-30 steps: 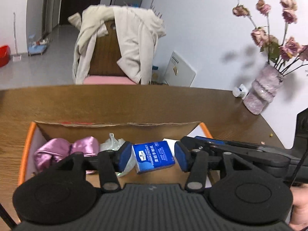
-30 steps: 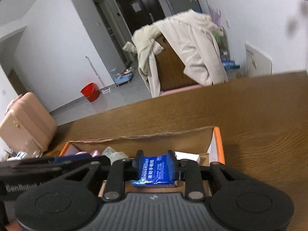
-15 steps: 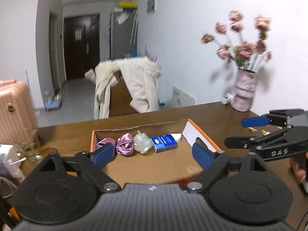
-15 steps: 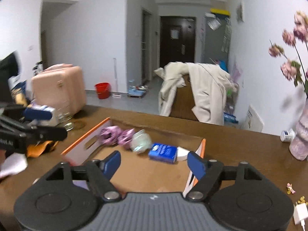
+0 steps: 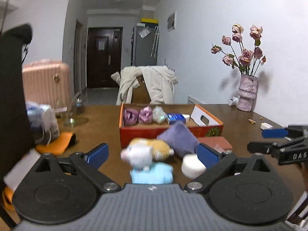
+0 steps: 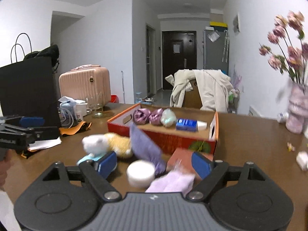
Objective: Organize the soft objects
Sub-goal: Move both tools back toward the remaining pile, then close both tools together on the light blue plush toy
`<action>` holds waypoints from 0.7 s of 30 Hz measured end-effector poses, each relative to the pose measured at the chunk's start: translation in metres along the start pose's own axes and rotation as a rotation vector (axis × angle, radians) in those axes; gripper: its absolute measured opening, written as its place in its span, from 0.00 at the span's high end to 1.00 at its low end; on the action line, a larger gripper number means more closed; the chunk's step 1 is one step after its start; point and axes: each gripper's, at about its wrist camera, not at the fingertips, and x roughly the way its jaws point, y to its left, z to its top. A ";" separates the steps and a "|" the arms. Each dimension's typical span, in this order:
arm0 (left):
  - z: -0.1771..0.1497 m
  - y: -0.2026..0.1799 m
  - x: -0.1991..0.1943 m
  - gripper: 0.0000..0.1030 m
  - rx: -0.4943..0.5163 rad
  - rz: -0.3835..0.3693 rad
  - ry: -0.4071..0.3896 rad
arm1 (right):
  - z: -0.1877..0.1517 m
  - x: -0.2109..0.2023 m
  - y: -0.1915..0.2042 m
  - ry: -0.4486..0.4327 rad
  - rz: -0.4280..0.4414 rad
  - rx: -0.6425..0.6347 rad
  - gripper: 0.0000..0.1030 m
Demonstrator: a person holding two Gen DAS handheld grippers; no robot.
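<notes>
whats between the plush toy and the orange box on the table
A purple cloth stands tilted against the orange box's front wall, just behind the white and yellow plush toy. Both wrist views show it.

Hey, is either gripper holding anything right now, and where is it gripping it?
Nothing is held. The left gripper and right gripper both have their fingers spread open above the plush toys on the table.
</notes>
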 end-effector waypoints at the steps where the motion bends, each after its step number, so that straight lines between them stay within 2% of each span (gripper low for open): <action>1: -0.005 0.001 -0.003 0.03 -0.008 -0.002 0.009 | -0.007 -0.003 0.004 0.001 -0.006 0.005 0.18; 5: -0.027 -0.004 -0.008 0.03 0.022 0.006 0.053 | -0.032 -0.009 0.015 0.025 -0.026 0.053 0.18; 10: -0.048 -0.011 -0.002 0.03 0.035 -0.024 0.102 | -0.046 -0.002 0.023 0.069 0.007 0.060 0.20; 13: -0.050 -0.007 0.005 0.03 0.022 -0.027 0.114 | -0.046 0.005 0.024 0.082 0.019 0.073 0.29; 16: -0.047 0.007 0.017 0.14 -0.039 -0.044 0.129 | -0.042 0.015 0.025 0.080 0.059 0.092 0.34; 18: -0.044 0.019 0.031 0.27 -0.079 -0.051 0.156 | -0.037 0.028 0.024 0.086 0.093 0.121 0.38; 21: -0.041 0.041 0.059 0.37 -0.167 -0.071 0.190 | -0.030 0.058 0.027 0.102 0.154 0.162 0.44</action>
